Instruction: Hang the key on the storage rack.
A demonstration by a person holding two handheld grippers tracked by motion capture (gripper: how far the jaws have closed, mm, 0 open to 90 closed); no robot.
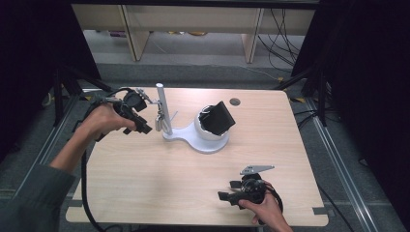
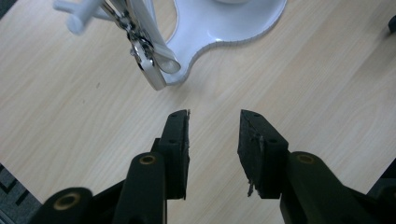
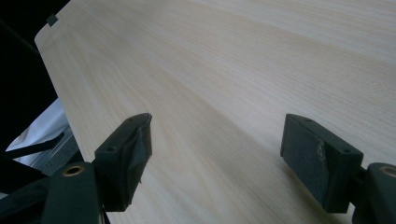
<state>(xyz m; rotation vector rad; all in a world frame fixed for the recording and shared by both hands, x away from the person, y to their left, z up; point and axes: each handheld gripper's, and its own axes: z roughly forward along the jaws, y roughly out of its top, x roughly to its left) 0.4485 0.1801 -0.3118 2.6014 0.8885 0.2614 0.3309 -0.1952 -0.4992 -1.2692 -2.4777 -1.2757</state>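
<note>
A white stand (image 1: 193, 140) with an upright post (image 1: 163, 106) sits at the middle back of the wooden table (image 1: 183, 183). A silver metal clip (image 1: 158, 117) hangs from a peg on the post. The stand's round cup holds a black boxy object (image 1: 218, 117), tilted. My left gripper (image 1: 145, 128) is just left of the post; in the left gripper view its jaws (image 2: 214, 126) stand apart over bare wood, below the clip (image 2: 148, 65) and the stand's base (image 2: 224, 23). My right gripper (image 1: 227, 191) rests near the front right edge, its jaws (image 3: 217, 135) wide apart with nothing between them.
Cables trail from both grippers off the table's front and left. A small round hole (image 1: 235, 101) marks the tabletop at the back. Dark frames and black curtains flank the table; wooden furniture legs stand on the floor behind it.
</note>
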